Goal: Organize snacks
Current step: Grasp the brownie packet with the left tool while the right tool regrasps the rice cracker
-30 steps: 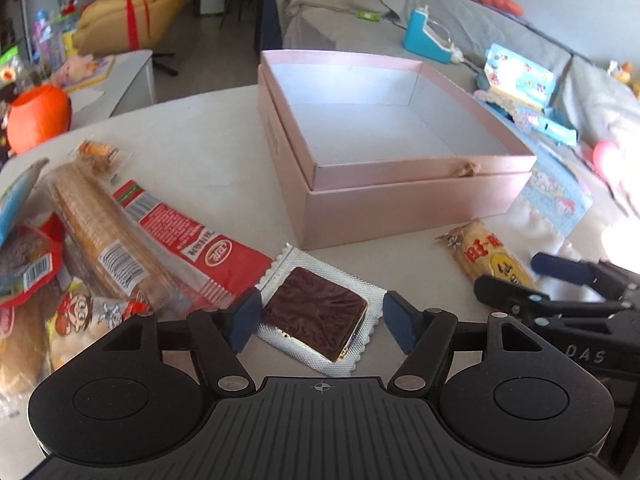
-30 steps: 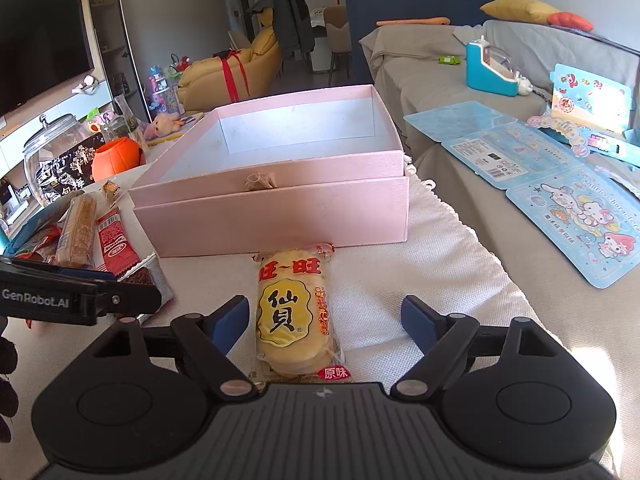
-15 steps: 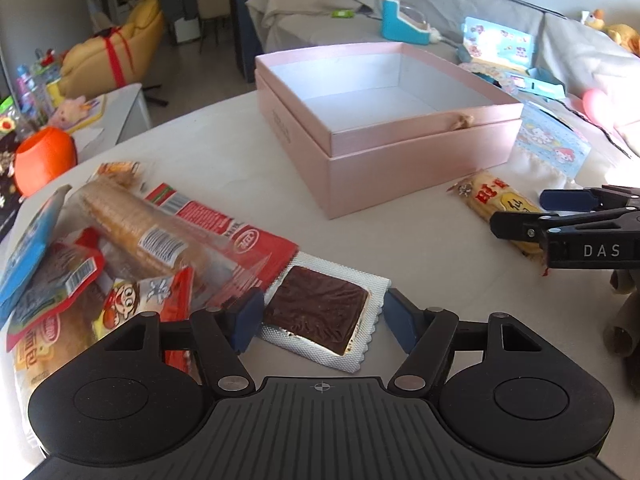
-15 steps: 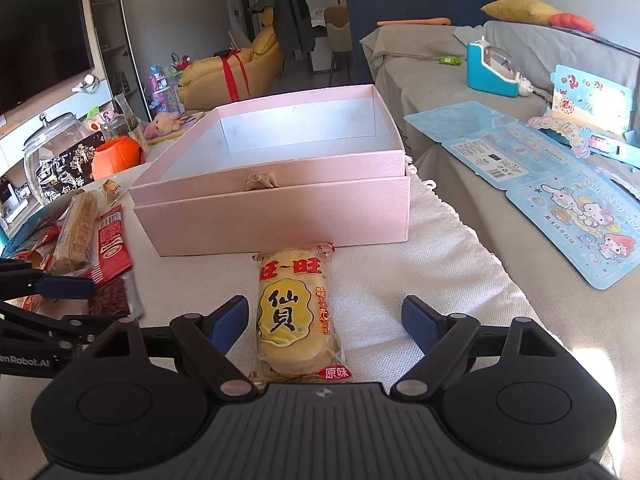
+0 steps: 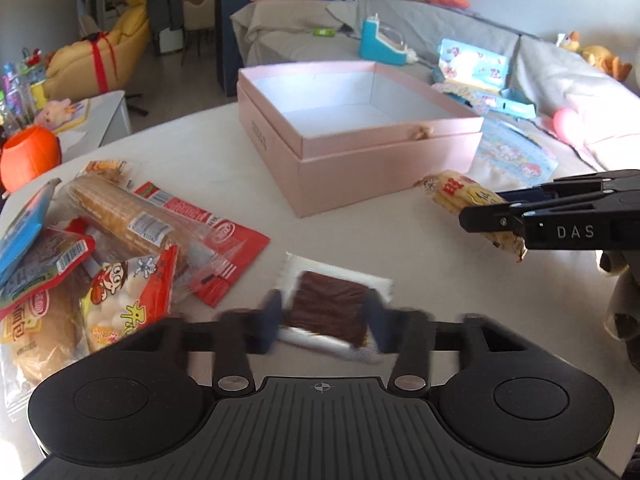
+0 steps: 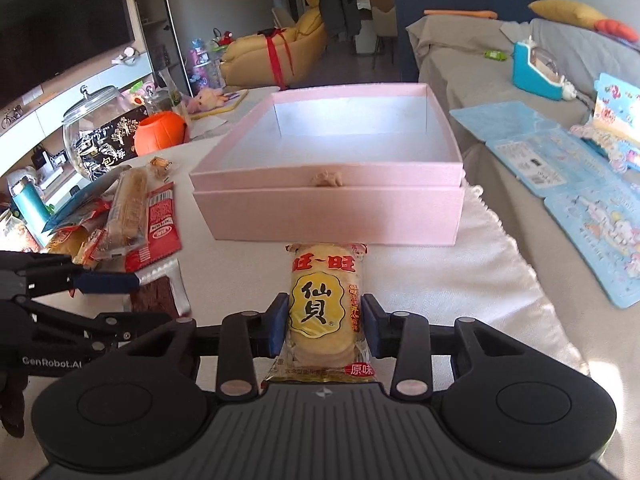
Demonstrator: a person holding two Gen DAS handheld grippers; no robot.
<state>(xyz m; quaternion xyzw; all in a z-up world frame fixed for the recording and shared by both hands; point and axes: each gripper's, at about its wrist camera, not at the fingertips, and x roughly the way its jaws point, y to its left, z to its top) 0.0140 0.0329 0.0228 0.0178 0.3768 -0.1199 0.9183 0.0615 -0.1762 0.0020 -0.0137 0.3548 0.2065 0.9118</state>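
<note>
- the yellow rice cracker pack [image 6: 324,312], just in front of the pink box [image 6: 328,208], is seen clamped by the right gripper [image 6: 325,326], whose jaws have just been closing.
- only the left wrist view shows the left gripper [image 5: 325,322], blurred, its jaws just closing on the chocolate wafer [image 5: 330,308], lying nearer than the box.

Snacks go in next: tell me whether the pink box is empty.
Empty. The pink box stands open, its pale floor bare in both wrist views; no snack lies inside.
</note>
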